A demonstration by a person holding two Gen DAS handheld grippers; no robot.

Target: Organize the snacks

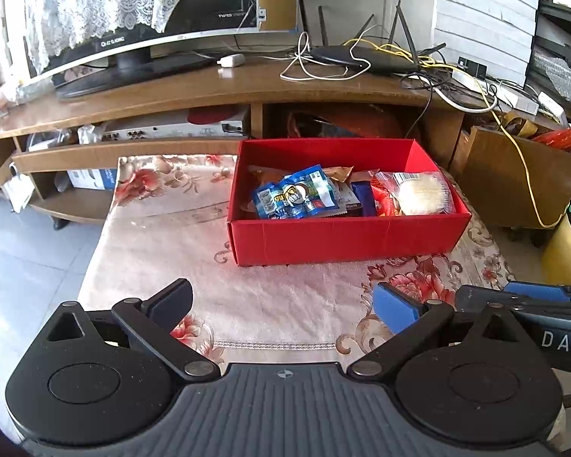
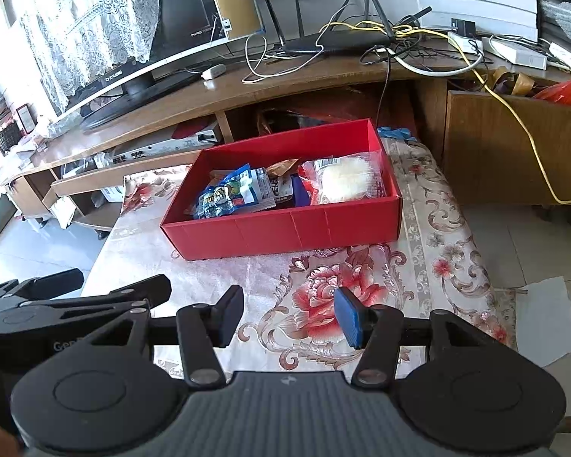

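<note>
A red cardboard box (image 1: pixel 342 238) (image 2: pixel 285 232) stands on the flowered cloth ahead of both grippers. Inside lie a blue snack packet (image 1: pixel 297 194) (image 2: pixel 228 194), a clear bag with a pale round cake (image 1: pixel 422 192) (image 2: pixel 346 179), and darker packets between them. My left gripper (image 1: pixel 285 304) hovers over the cloth short of the box, its jaws wide open and empty. My right gripper (image 2: pixel 290 316) is beside it on the right, open with a narrower gap and nothing between its fingers. Each gripper shows at the edge of the other's view.
The flowered cloth (image 1: pixel 163 251) covers a low table with tiled floor on its left and right. Behind the box runs a wooden TV stand (image 1: pixel 228 87) with a screen, a router (image 1: pixel 361 57) and tangled cables. A wooden crate (image 2: pixel 495 144) is at the right, white paper (image 2: pixel 548 320) on the floor.
</note>
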